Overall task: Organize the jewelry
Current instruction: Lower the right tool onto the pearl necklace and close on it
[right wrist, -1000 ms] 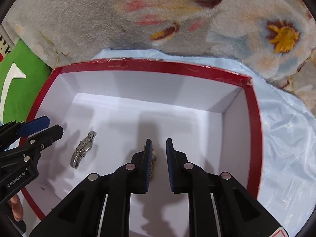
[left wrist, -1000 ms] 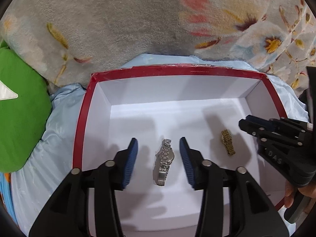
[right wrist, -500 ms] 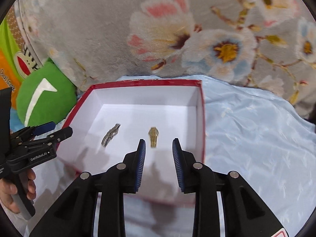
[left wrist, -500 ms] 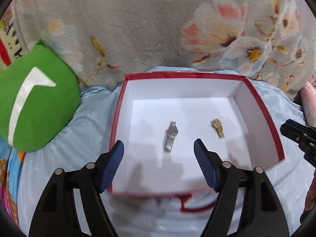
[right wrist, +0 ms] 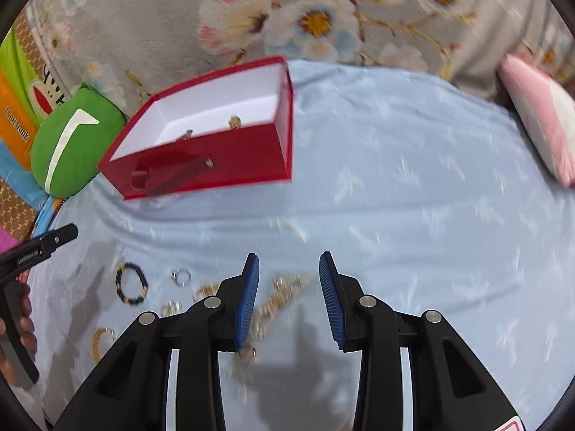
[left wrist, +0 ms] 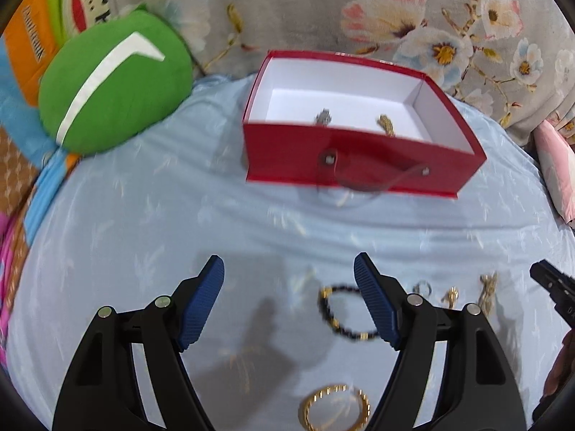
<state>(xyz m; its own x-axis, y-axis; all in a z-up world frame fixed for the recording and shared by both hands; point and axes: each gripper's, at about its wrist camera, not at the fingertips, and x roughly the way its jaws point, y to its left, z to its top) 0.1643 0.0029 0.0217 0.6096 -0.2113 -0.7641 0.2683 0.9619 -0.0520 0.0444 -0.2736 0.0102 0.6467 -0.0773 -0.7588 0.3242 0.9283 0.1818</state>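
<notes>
the right gripper [right wrist: 289,292] is held wide open over a gold chain [right wrist: 278,301] on the blue sheet [right wrist: 413,197]. a silver watch [right wrist: 185,134] and gold watch [right wrist: 234,122] are seen inside the red box [right wrist: 215,165]. a beaded bracelet [right wrist: 131,283] is laid near the left gripper [right wrist: 39,248].

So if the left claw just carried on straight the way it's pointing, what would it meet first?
Probably the blue bedsheet between the open left claw and the red box; nothing lies between its fingers. Depth is unclear, so it might reach the box front.
</notes>
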